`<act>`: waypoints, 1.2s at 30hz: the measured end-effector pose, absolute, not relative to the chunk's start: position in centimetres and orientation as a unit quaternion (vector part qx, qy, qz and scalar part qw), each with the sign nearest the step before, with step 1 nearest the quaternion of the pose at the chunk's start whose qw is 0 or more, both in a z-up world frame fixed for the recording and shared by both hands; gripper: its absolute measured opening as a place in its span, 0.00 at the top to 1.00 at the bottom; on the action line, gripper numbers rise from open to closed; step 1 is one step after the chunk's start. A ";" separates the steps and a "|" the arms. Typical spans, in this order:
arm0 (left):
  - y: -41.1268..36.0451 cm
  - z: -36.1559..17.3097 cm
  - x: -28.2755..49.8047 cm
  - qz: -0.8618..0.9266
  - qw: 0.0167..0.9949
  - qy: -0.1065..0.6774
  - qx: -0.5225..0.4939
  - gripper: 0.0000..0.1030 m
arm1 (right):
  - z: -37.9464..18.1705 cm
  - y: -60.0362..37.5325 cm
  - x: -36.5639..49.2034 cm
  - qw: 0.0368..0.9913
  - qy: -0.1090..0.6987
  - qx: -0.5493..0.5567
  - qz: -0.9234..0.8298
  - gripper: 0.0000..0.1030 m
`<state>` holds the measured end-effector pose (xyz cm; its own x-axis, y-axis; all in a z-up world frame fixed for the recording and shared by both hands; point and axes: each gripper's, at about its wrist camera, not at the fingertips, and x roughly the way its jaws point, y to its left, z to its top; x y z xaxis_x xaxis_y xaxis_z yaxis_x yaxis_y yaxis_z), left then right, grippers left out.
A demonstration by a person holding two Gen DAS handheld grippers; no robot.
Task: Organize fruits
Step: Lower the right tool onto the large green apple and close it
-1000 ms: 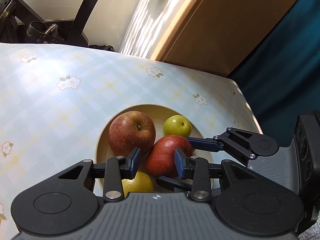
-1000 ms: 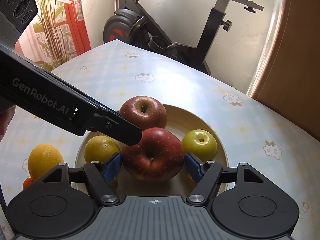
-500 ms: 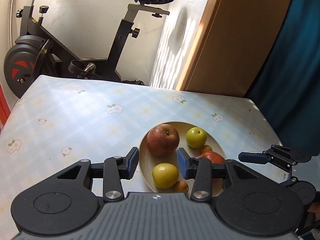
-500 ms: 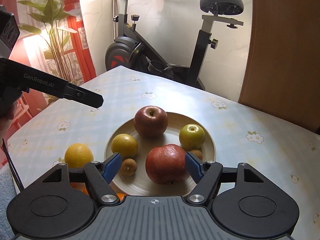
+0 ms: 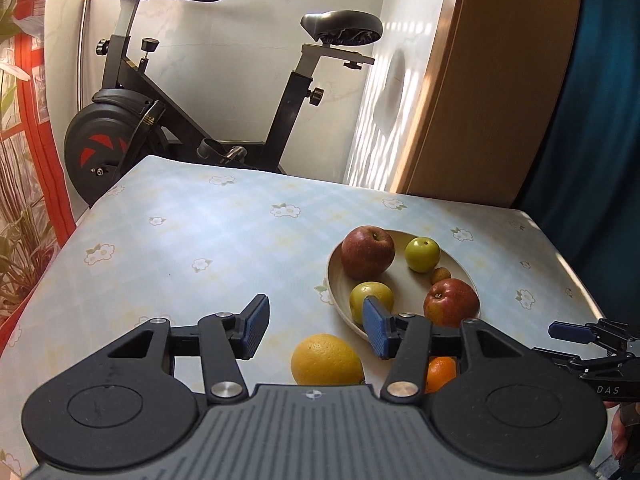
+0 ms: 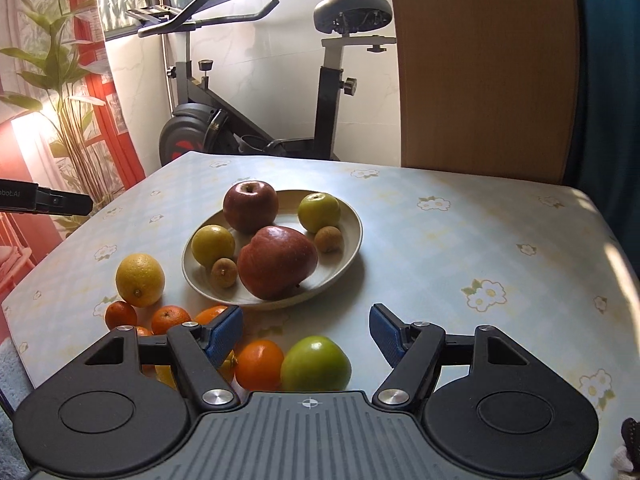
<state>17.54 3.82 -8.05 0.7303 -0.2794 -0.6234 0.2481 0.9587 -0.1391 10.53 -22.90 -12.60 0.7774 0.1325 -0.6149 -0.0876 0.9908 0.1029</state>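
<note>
A cream plate [image 6: 348, 220] holds two red apples [image 6: 276, 262], a green fruit [image 6: 319, 212], a yellow fruit [image 6: 213, 245] and two small brown fruits [image 6: 224, 273]. The plate also shows in the left wrist view [image 5: 456, 268]. Beside it on the table lie a lemon [image 6: 140, 279], several small oranges [image 6: 171, 319] and a green apple [image 6: 316, 364]. My right gripper [image 6: 306, 330] is open and empty, above the green apple. My left gripper [image 5: 316, 330] is open and empty, above the lemon [image 5: 327, 360].
The table [image 6: 480, 240] has a pale blue flowered cloth. An exercise bike [image 6: 256, 120] stands behind it, with a wooden panel [image 6: 480, 64] at the back right and a plant and red curtain [image 6: 80, 100] at the left.
Both grippers have pulled back and up from the plate. The right gripper has let go of the red apple, which now lies on the plate. Loose fruit near the table edge has come into view.
</note>
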 end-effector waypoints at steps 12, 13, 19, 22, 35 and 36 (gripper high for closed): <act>4.1 -10.2 15.8 -0.107 0.936 0.334 -0.034 0.47 | -16.1 -23.5 7.6 0.947 0.317 0.042 0.040 0.41; 4.2 -10.3 15.8 -0.106 0.936 0.335 -0.033 0.47 | -16.2 -23.5 7.6 0.947 0.317 0.044 0.042 0.43; 4.6 -10.7 15.8 -0.116 0.934 0.335 -0.042 0.47 | -16.4 -23.4 8.4 0.946 0.317 0.045 0.053 0.47; 4.7 -11.0 15.8 -0.119 0.933 0.338 -0.038 0.43 | -16.6 -22.9 8.9 0.944 0.322 0.023 0.064 0.50; 5.0 -11.8 16.2 -0.123 0.928 0.349 -0.043 0.38 | -17.3 -23.5 9.8 0.940 0.330 0.044 0.071 0.58; 5.0 -11.9 16.2 -0.127 0.926 0.352 -0.045 0.38 | -17.4 -23.5 9.9 0.940 0.331 0.044 0.071 0.57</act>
<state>16.19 5.00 -11.94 0.7204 -0.2665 -0.6404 0.2033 0.9638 -0.1724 9.89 -23.52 -17.37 0.7704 0.1628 -0.6165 -0.1040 0.9860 0.1304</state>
